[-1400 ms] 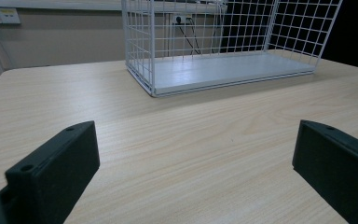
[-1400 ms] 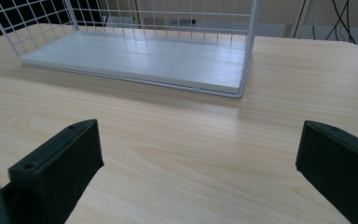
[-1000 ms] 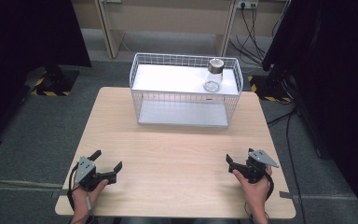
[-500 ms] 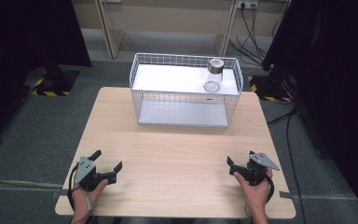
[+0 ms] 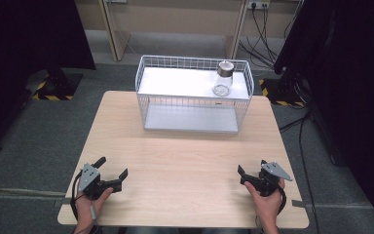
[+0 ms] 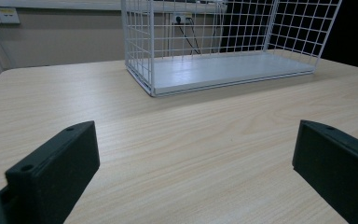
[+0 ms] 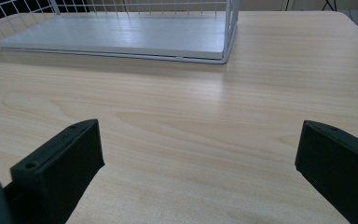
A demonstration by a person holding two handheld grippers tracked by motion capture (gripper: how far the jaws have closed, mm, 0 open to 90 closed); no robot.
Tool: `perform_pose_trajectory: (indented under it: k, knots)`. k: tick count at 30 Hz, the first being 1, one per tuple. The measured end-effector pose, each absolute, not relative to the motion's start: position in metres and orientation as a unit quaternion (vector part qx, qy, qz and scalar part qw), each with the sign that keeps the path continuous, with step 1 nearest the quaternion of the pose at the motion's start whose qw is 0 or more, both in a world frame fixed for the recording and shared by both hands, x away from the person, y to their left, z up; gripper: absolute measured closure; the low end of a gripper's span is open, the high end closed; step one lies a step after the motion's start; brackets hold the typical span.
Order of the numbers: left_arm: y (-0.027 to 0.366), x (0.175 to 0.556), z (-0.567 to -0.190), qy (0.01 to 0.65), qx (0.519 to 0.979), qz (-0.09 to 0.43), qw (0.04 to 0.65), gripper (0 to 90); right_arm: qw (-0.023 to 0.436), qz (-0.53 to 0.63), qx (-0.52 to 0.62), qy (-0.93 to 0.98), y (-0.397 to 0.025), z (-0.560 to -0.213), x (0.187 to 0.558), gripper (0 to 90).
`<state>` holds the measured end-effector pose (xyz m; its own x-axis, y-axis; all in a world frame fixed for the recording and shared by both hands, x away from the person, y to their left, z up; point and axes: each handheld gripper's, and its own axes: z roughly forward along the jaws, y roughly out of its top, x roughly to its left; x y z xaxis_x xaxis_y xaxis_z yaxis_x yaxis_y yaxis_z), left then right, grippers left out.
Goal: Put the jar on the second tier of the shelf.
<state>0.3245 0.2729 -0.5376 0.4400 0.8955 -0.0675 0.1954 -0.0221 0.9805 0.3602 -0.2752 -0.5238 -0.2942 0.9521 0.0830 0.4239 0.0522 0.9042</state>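
Note:
A white wire rack [image 5: 142, 92] stands at the back middle of the wooden table [image 5: 185, 161]. A clear glass jar with a brown lid [image 5: 223, 78] stands on the right end of the rack's upper white level. My left gripper [image 5: 112, 168] rests near the front left corner, open and holding nothing. My right gripper [image 5: 252, 168] rests near the front right corner, also open and holding nothing. In the left gripper view my left gripper [image 6: 196, 163] points at the rack [image 6: 140, 46] across bare wood. In the right gripper view my right gripper [image 7: 198, 163] faces the rack's lower shelf [image 7: 121, 37].
Bare tabletop lies between both grippers and the rack. Black curtains hang to the left and right of the table. Cables [image 5: 297, 126] trail over the grey floor at the right. A wall with sockets [image 5: 255, 5] runs behind.

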Motion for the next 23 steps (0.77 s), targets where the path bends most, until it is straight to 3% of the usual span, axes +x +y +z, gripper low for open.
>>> perform_pose_trajectory:
  k: [23]
  knots:
    - [0.2726, 0.3248, -0.5375, 0.424, 0.643, 0.313, 0.555, 0.3, 0.29, 0.46, 0.521, 0.658, -0.2771, -0.5238, 0.3595, 1.1]
